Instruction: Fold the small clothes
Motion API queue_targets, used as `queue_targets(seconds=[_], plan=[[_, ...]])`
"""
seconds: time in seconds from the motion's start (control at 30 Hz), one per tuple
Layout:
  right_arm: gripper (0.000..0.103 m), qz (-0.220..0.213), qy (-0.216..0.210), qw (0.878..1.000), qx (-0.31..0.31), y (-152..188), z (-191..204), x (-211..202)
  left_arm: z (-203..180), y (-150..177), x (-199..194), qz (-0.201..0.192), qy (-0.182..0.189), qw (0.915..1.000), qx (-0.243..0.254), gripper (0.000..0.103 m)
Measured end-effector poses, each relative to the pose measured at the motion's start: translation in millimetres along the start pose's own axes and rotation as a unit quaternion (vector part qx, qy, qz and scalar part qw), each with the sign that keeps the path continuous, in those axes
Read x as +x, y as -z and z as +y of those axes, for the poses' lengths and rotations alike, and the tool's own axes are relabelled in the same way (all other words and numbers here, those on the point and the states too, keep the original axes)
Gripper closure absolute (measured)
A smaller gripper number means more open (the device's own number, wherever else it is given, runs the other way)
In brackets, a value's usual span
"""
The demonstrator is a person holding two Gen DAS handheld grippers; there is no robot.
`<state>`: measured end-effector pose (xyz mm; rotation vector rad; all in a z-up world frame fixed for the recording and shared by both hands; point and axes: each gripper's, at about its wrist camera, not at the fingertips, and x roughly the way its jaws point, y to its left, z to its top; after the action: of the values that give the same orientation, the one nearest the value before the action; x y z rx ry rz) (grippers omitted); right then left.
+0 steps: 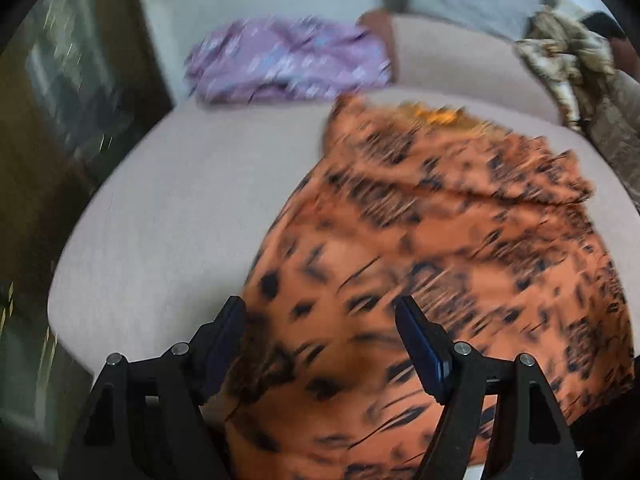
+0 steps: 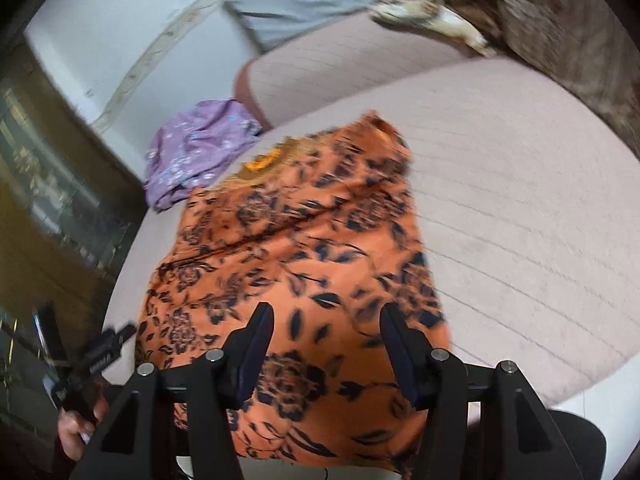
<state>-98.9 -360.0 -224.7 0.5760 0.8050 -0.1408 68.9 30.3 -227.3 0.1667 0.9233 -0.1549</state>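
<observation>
On the pink cushion, toward its left edge, orange floral garment lies spread, at most one fold in; left gripper and right gripper hover open, empty; purple garment unfolded at far-left corner.

Left gripper, right gripper: black angular frames, silver round pivot screws, dark navy finger pads.

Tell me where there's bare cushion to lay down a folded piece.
Bare pink quilted cushion lies right of the orange floral garment, bordered behind by the brown patterned blanket. A smaller bare patch sits left of the garment, in front of the crumpled purple floral garment. The middle is covered.
</observation>
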Motion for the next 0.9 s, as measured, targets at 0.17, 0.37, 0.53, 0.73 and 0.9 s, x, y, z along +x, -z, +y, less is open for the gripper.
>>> queue_targets(seconds=[0.17,0.37,0.53,0.73,0.9], plan=[[0.043,0.033,0.030,0.997,0.068,4.7,-44.6,15.3,51.4,17.4,15.4,0.047,-0.008,0.9963,-0.072,0.026],[0.043,0.086,0.070,0.988,0.106,11.0,-73.6,45.9,80.7,20.8,33.3,0.080,-0.015,0.9896,-0.119,0.033],[0.042,0.101,0.060,0.991,0.060,16.0,-59.1,50.2,77.8,28.0,41.9,0.097,0.002,0.9887,-0.115,0.057],[0.071,0.111,0.087,0.990,0.012,25.6,-38.8,52.9,77.5,29.6,41.1,0.101,0.026,0.9875,-0.119,0.057],[0.069,0.124,0.085,0.988,0.026,22.2,-44.4,51.9,74.0,27.0,43.5,0.102,0.029,0.9889,-0.104,0.051]])
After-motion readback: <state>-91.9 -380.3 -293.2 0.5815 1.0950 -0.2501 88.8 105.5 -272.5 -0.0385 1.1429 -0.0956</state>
